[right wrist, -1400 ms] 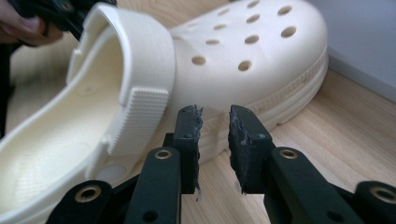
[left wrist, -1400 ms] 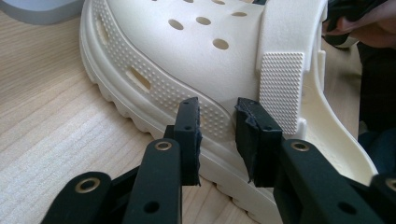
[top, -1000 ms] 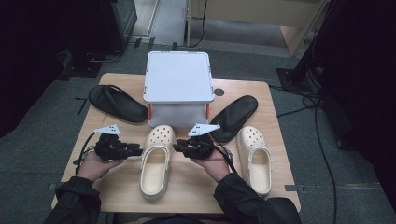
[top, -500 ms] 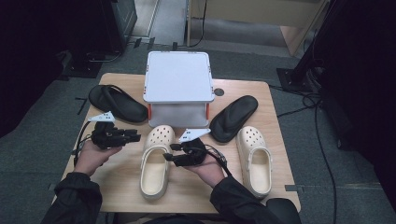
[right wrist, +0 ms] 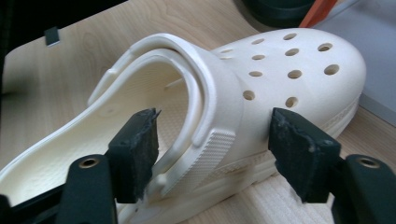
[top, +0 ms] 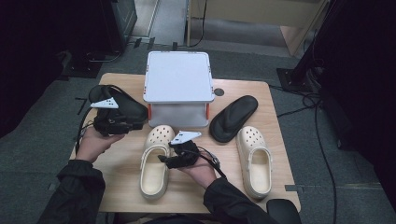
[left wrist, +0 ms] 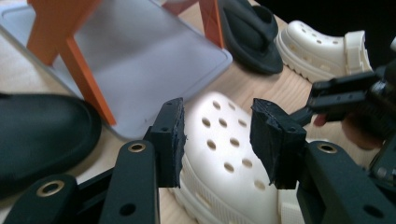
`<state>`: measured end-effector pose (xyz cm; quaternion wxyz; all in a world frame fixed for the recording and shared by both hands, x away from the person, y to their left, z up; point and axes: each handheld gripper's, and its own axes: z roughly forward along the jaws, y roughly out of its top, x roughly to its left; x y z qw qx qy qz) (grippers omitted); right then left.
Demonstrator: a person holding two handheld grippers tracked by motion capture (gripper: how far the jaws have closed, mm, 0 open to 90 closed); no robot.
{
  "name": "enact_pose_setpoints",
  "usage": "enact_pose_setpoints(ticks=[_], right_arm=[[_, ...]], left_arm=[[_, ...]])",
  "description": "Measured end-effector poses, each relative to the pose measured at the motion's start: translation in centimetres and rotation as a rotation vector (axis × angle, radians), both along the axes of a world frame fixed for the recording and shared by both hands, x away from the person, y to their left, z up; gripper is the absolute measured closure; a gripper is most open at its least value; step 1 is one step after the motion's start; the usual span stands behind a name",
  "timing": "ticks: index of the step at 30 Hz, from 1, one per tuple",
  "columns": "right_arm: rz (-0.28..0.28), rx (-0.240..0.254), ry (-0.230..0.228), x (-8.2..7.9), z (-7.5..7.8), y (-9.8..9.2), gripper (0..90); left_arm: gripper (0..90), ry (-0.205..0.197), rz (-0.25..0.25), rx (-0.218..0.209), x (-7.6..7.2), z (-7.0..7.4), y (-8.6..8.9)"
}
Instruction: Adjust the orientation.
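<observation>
Reaching for the cream perforated foam clog (top: pixel 156 158) lying at the middle of the wooden table (top: pixel 116 175). Right gripper (right wrist: pixel 212 149) just widening, jaws straddling its strap side without pressing; left gripper (left wrist: pixel 217 135) opening, empty, above. Next: closing squarely on the clog's side wall.

A light wooden table (top: pixel 116 161) stood on grey carpet floor (top: pixel 42 154). Black cables (top: pixel 322 140) lay beside its right edge. The room behind was dark.
</observation>
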<state>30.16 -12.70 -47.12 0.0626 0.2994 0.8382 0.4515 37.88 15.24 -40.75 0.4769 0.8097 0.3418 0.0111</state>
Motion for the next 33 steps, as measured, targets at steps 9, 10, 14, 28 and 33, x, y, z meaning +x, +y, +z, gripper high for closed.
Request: enact_pose_setpoints(ticks=[9, 10, 14, 28, 33], right_arm=[[-0.024, -0.024, -0.013, -0.1, -0.2, 0.1, 35.6], [-0.025, -0.024, -0.005, -0.2, -0.2, 0.1, 36.6], [-0.022, -0.031, 0.001, -0.3, 0.1, -0.1, 41.7], [-0.035, -0.014, 0.042, -0.5, 0.6, -1.2, 60.5], [-0.067, -0.011, 0.050, -0.5, 0.9, -1.8, 70.4]], left_arm=[[55.5, -0.032, -0.017, 0.011, 1.9, 2.9, -1.2], [55.8, -0.038, -0.023, 0.012, 2.0, 3.2, -1.3], [57.0, -0.061, -0.026, 0.016, 2.7, 4.2, -1.8], [58.0, -0.086, 0.005, 0.043, 5.9, 4.9, -3.2], [57.9, -0.095, 0.010, 0.043, 6.4, 4.8, -3.4]])
